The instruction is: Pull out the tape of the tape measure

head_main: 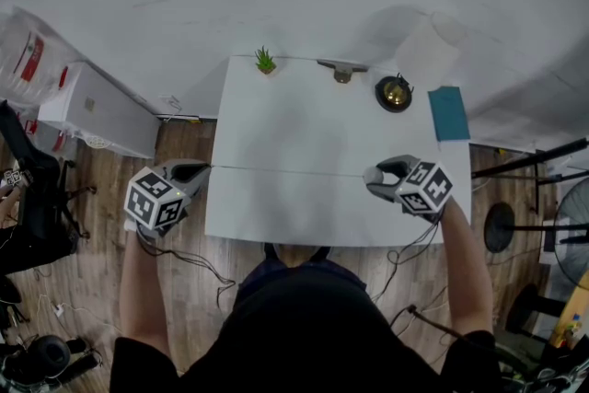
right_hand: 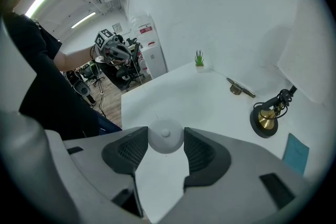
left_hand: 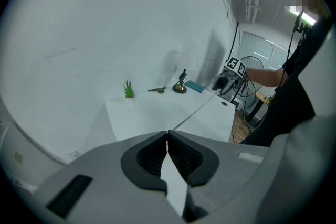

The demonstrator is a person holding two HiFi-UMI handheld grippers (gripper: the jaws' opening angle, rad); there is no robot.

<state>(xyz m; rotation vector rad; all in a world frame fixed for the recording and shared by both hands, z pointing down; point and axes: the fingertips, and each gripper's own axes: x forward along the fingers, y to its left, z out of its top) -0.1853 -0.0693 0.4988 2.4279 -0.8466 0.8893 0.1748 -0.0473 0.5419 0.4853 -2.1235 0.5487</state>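
Head view: a thin tape [head_main: 285, 170] stretches across the desk [head_main: 276, 106] from left gripper [head_main: 203, 168] to right gripper [head_main: 372, 179]. Left gripper view: jaws together, tape end hidden between them. Right gripper view: jaws clamp the round white tape measure [right_hand: 166, 136].

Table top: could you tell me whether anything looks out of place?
Nothing spilled or damaged. Only a thin tape spans the table, taut, from the round tape measure in the right gripper to the left gripper.
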